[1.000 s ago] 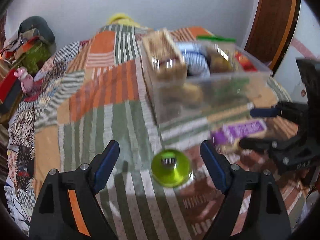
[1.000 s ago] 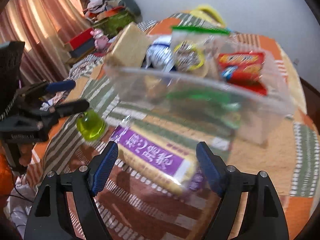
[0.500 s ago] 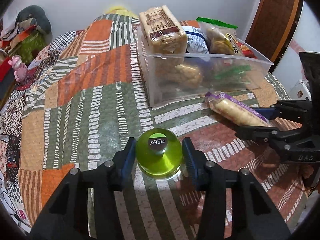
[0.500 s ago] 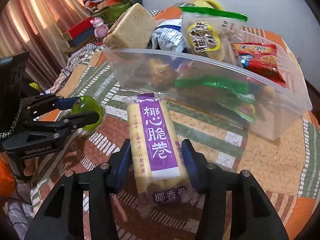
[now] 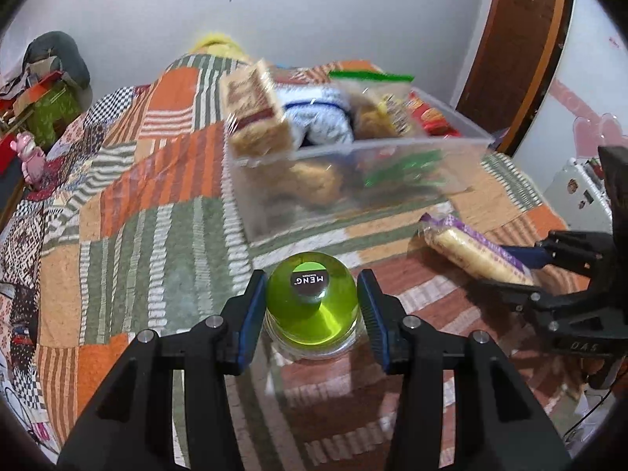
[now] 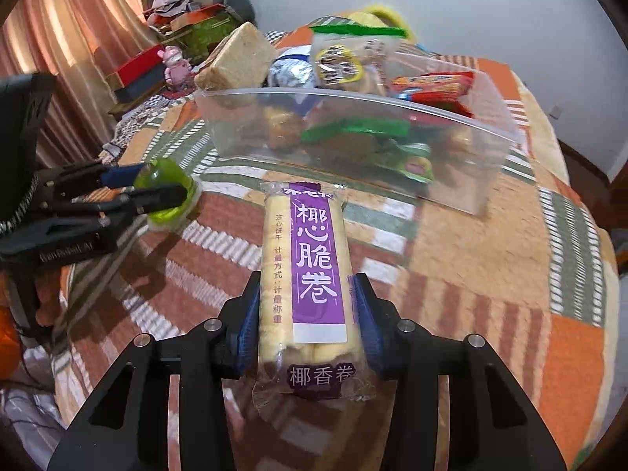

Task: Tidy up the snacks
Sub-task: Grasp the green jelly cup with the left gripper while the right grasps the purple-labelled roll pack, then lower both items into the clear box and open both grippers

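Note:
My left gripper (image 5: 311, 302) is shut on a round green jelly cup (image 5: 312, 303) with a black MENG label, held just above the patchwork bedspread. It also shows in the right wrist view (image 6: 167, 196). My right gripper (image 6: 310, 314) is shut on a long purple-labelled pack of coconut rolls (image 6: 310, 274), also seen in the left wrist view (image 5: 475, 251). A clear plastic bin (image 5: 392, 145) behind them holds several snack packs: a bread loaf (image 5: 255, 117), a blue-and-white bag, a green-topped bag and a red pack (image 6: 435, 84).
The patchwork bedspread (image 5: 137, 204) covers the whole work surface. A pink toy (image 5: 29, 153) and piled boxes and clothes (image 6: 188, 27) lie at the far left. A brown door (image 5: 522, 51) stands at the right, curtains (image 6: 59, 59) at the left.
Both grippers went from open to shut, the left on the green jelly cup, the right on the coconut roll pack. Both items now sit lifted and closer to the bin.

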